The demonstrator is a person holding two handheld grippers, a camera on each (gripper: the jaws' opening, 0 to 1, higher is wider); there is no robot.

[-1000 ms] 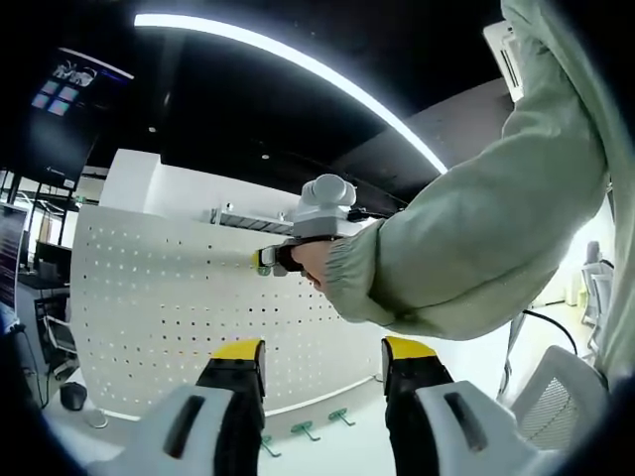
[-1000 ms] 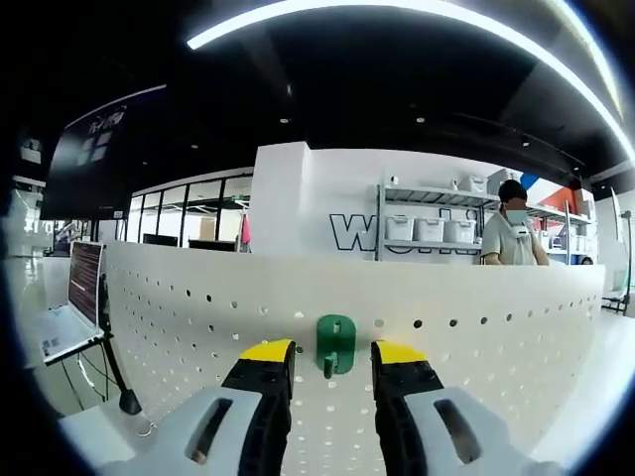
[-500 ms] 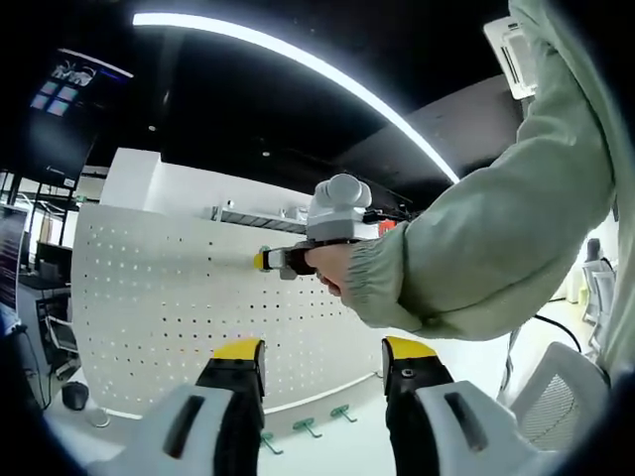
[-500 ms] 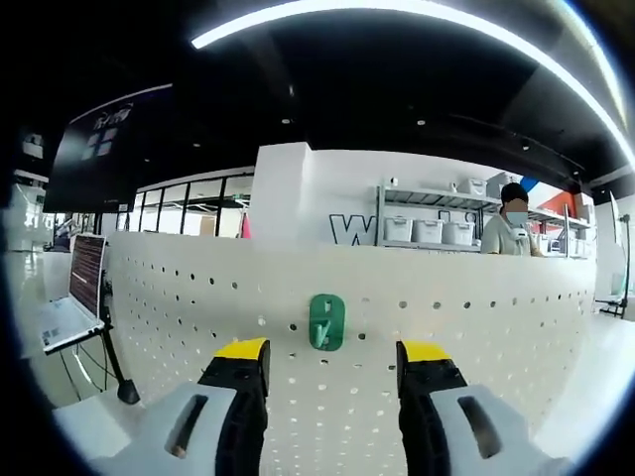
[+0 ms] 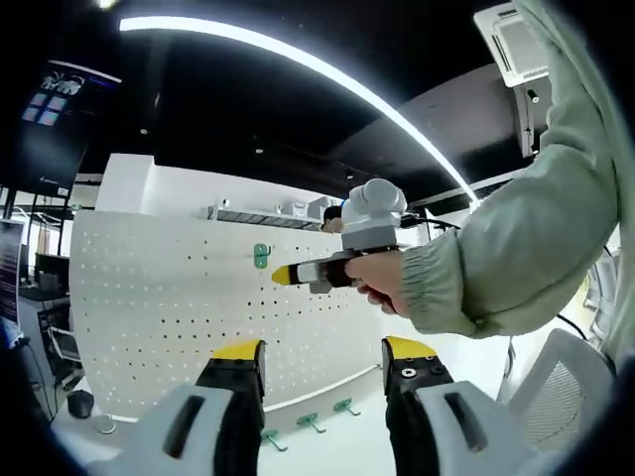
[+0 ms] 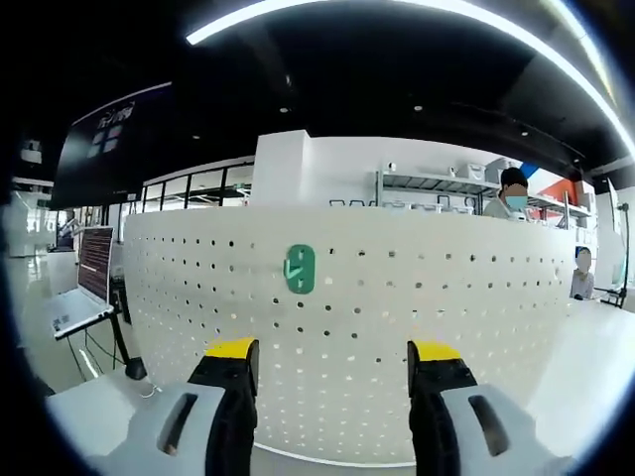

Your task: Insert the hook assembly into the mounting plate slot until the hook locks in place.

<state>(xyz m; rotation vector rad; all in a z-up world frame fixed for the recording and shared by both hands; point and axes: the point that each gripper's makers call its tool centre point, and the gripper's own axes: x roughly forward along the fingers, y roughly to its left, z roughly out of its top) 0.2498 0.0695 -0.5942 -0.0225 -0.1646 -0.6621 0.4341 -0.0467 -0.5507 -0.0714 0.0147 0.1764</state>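
Note:
A green hook [image 6: 300, 269] hangs on the white perforated mounting plate [image 6: 476, 327], near its upper edge; in the left gripper view the same hook [image 5: 261, 256] shows on the plate [image 5: 139, 297]. My right gripper [image 6: 332, 355] stands open, back from the plate and below the hook, with nothing between its jaws. In the left gripper view a hand in a pale green sleeve holds the right gripper [image 5: 282, 275] to the right of the hook, apart from it. My left gripper [image 5: 322, 355] is open and empty, well back from the plate.
Three spare green hooks [image 5: 310, 422] lie on the white table at the plate's foot. A laptop [image 6: 84, 293] stands on the left. Shelves with white bins [image 6: 427, 180] and a person [image 6: 508, 193] are behind the plate. A grey chair [image 5: 571, 382] is at the right.
The right gripper opened, let go of the green hook and drew back from the plate; the hook stays hanging there. The left gripper has kept its place.

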